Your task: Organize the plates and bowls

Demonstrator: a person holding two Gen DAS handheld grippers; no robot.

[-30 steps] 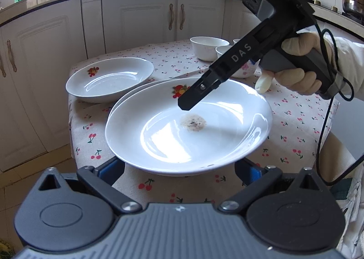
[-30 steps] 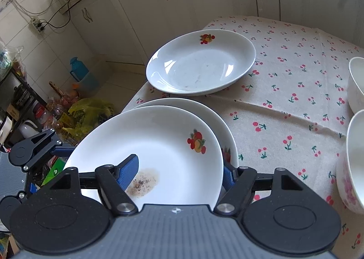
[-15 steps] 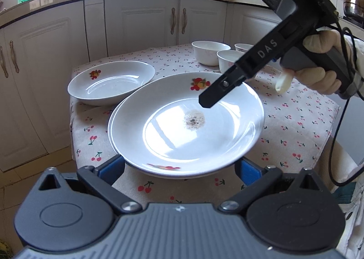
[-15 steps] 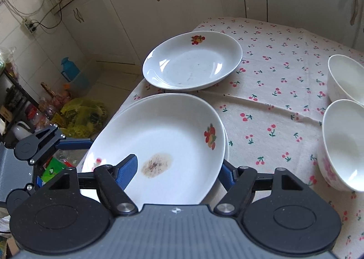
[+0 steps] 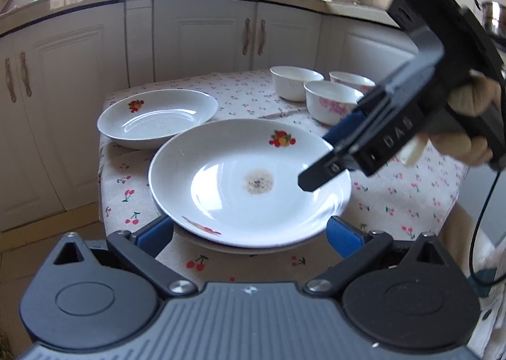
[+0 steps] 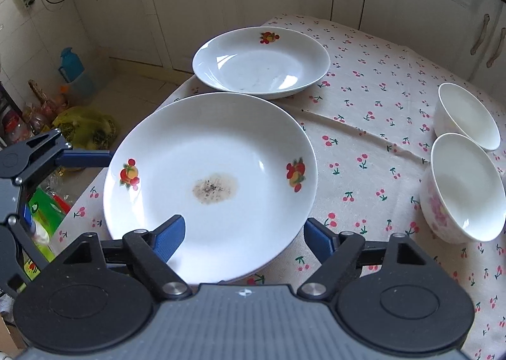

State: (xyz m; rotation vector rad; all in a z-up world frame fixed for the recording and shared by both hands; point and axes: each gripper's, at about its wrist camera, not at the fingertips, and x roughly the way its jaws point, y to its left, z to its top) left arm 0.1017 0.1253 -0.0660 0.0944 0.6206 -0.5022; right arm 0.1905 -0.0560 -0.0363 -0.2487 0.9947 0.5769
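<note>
A white plate with fruit prints and a brown stain (image 5: 249, 180) (image 6: 208, 176) lies on another plate whose rim (image 5: 253, 247) shows beneath it, at the table's near corner. My left gripper (image 5: 249, 232) is open, its fingers either side of the stack's near rim. My right gripper (image 6: 243, 238) is open; one blue finger (image 6: 169, 235) is over the plate's inside, the other outside the rim. A second fruit-print plate (image 5: 158, 118) (image 6: 261, 61) lies behind. White bowls (image 5: 294, 82) (image 6: 465, 186) stand to the right.
The table has a cherry-print cloth (image 5: 395, 198) (image 6: 363, 97). White cabinets (image 5: 196, 40) and a cluttered counter run behind it. Bags and a blue jug (image 6: 74, 70) sit on the floor beside the table's edge.
The stained plate has come down onto the plate below it and now lies centred on it. My right gripper has pulled back toward the plate's rim. The left gripper stays open.
</note>
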